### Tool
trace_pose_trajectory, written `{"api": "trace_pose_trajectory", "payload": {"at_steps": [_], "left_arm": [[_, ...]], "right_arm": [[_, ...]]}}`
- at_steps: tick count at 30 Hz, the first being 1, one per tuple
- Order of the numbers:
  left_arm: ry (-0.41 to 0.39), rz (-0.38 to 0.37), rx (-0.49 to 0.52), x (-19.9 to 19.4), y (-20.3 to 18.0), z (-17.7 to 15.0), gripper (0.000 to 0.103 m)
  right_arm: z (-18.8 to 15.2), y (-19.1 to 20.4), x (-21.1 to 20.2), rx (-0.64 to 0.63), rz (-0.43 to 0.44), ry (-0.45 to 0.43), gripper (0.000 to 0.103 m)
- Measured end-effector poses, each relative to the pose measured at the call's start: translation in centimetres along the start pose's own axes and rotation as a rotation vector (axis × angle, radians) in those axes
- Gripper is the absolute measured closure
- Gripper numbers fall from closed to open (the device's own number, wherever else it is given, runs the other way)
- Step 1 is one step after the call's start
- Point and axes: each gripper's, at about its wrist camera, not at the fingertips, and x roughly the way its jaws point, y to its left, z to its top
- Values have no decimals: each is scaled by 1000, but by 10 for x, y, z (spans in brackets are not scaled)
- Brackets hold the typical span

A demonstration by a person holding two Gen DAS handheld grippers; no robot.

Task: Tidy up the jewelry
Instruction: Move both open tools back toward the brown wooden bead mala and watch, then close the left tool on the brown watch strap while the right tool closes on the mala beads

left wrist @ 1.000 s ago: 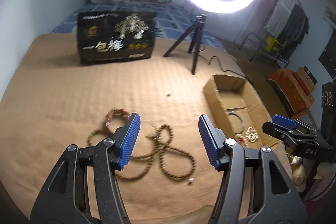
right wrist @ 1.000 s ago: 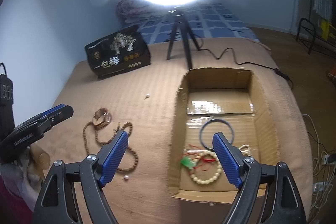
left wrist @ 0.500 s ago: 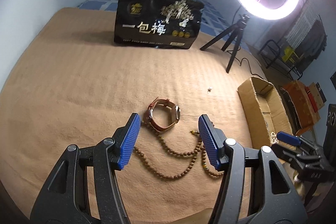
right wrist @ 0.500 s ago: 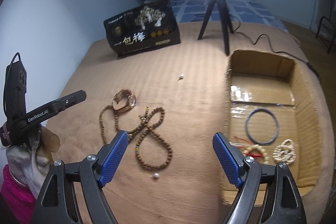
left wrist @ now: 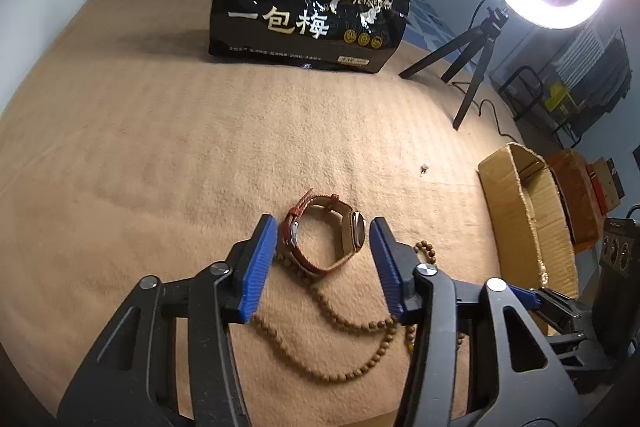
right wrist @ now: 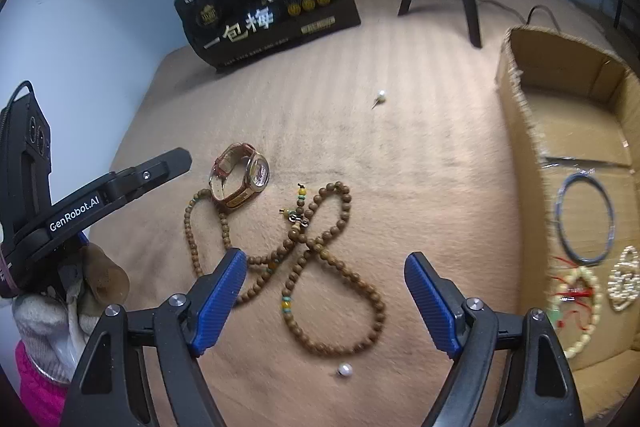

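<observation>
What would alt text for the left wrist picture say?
The left gripper has been closing its blue jaws around a brown-strapped wristwatch on a tan blanket, not yet pressing it. A wooden bead necklace trails beneath; a cardboard box sits right.

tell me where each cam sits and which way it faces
Left wrist: rides the left claw, angled down at the watch between its open blue fingers, which have just been closing; the right claw's tip shows at the right edge.
Right wrist: rides the right claw, open, angled down over the bead necklace; a gloved hand shows.
Shared: watch, necklace, cardboard box, black bag.
</observation>
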Motion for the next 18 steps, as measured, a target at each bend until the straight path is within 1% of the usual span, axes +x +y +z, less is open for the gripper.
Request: {"api": "trace_pose_trajectory", "payload": {"at_steps": [5, 7, 12, 14, 16, 18], "left_arm": [[30, -3, -1, 17, 3, 4, 60], [40, -6, -10, 22, 5, 5, 64], [53, -5, -10, 33, 7, 7, 65], [60, -6, -4, 35, 6, 8, 72], [67, -5, 1, 39, 5, 7, 73], [66, 2, 5, 40, 5, 7, 73]], "right_arm": [[4, 4, 23, 7, -3, 45, 29], [4, 6, 30, 8, -14, 55, 33], [8, 9, 38, 22, -37, 45, 35], [9, 10, 39, 33, -34, 41, 39], [11, 14, 41, 23, -42, 42, 46], [11, 19, 45, -2, -71, 41, 52]]}}
